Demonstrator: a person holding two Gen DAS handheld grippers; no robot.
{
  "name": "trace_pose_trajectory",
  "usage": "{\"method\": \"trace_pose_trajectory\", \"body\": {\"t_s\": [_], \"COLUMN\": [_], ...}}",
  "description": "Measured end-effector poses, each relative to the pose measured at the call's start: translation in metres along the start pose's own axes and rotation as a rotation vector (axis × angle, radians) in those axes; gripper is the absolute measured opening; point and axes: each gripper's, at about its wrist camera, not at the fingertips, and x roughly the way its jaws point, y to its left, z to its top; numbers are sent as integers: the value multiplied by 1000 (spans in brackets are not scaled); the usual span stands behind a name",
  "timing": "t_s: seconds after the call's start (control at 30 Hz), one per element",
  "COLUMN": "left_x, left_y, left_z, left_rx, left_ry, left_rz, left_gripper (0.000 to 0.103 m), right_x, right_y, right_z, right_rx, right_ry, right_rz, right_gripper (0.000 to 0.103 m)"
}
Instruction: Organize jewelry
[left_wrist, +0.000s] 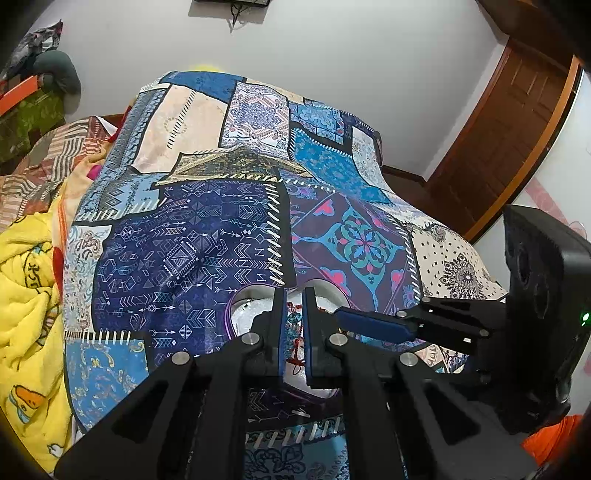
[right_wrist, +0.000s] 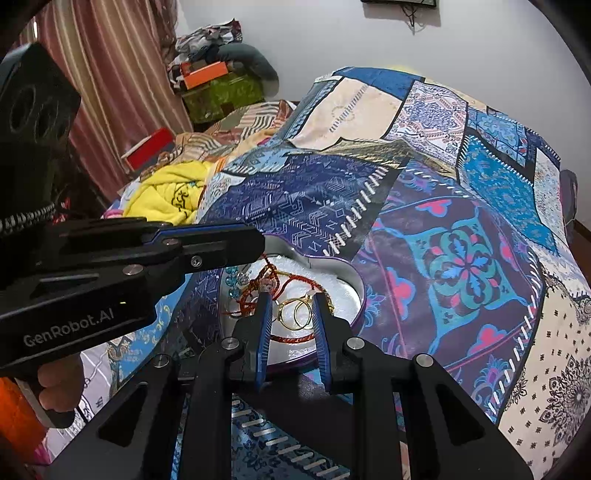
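A heart-shaped tin (right_wrist: 360, 295) with a purple rim and white lining lies on the patchwork bedspread (right_wrist: 461, 258). Inside are two gold rings (right_wrist: 297, 315), a red cord (right_wrist: 295, 338), tangled red thread (right_wrist: 255, 299) and turquoise beads (right_wrist: 231, 280). My right gripper (right_wrist: 291, 295) hovers over the tin, jaws a little apart, the rings showing through the gap with no pad pressing on them. My left gripper (left_wrist: 293, 293) is shut above the tin (left_wrist: 231, 314); beads and red thread (left_wrist: 293, 321) show behind its narrow slit. It reaches in from the left (right_wrist: 258, 240); the right gripper (left_wrist: 341, 314) comes in beside it.
A yellow blanket (left_wrist: 26, 295) is bunched left of the bedspread (left_wrist: 192, 240). A wooden door (left_wrist: 498, 147) stands at the right wall. A striped curtain (right_wrist: 122, 74) and piled clutter (right_wrist: 218, 74) are at the back left. A hand (right_wrist: 55, 387) holds the left gripper.
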Motion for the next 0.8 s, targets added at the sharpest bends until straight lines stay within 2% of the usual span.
{"method": "trace_pose_trajectory", "body": {"t_s": [0.27, 0.4, 0.6, 0.8], "left_x": [-6, -21, -63, -130], "left_y": [-1, -5, -19, -49], "left_z": [0, 0, 5, 6], "left_rx": [15, 30, 42, 88], "left_ry": [-14, -47, -145, -312], "left_rz": [40, 83, 131, 174], "left_gripper": [6, 6, 6, 6], "right_x": [1, -7, -52, -128], "right_y": [4, 5, 9, 20], "right_z": [-1, 0, 5, 9], "right_rx": [-21, -20, 1, 21], "right_ry": [14, -1, -103, -285], "right_rz": [-16, -38, -76, -130], "right_gripper": [21, 25, 25, 25]}}
